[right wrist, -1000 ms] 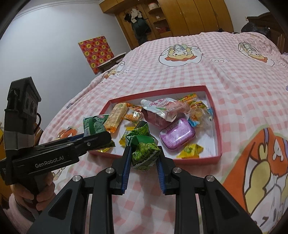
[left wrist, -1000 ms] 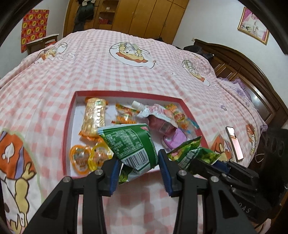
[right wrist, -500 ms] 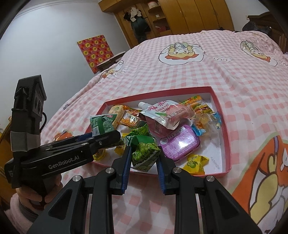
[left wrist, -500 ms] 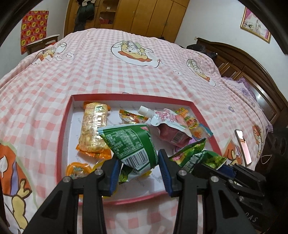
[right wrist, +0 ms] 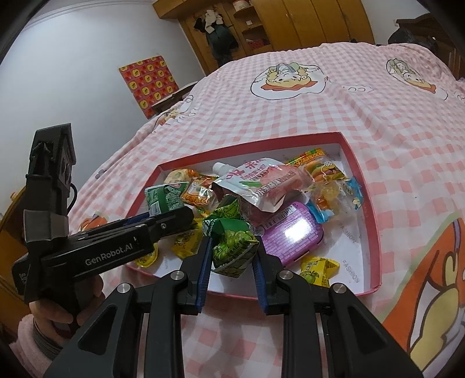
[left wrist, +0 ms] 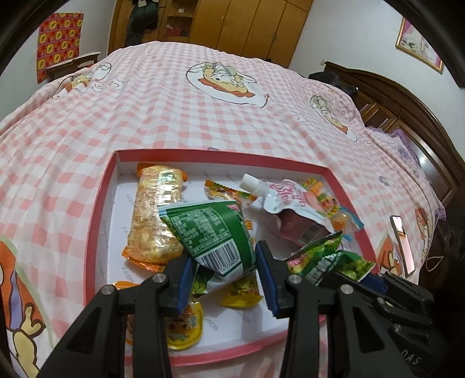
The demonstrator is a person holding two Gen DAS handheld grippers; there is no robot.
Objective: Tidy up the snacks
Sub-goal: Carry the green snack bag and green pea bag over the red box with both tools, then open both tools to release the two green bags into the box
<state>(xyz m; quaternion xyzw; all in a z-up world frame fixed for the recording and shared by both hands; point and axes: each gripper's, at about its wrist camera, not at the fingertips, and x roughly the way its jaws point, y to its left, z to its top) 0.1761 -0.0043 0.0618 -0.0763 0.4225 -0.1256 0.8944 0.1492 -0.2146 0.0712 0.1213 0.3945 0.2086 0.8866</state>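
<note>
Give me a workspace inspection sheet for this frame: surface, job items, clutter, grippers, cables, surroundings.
Surface: bed with pink checked sheet.
Job's things: red-rimmed tray holding a spouted pouch, purple tin, cracker pack, gummy packets and small yellow sweets.
Clutter: phone lying on the sheet beside the tray.
Grippers: left gripper shut on green barcode packet; right gripper shut on green pea packet; both over the tray.
Cables: a black lead on the left gripper's body.
Surroundings: wooden wardrobe, dark headboard, framed picture.
</note>
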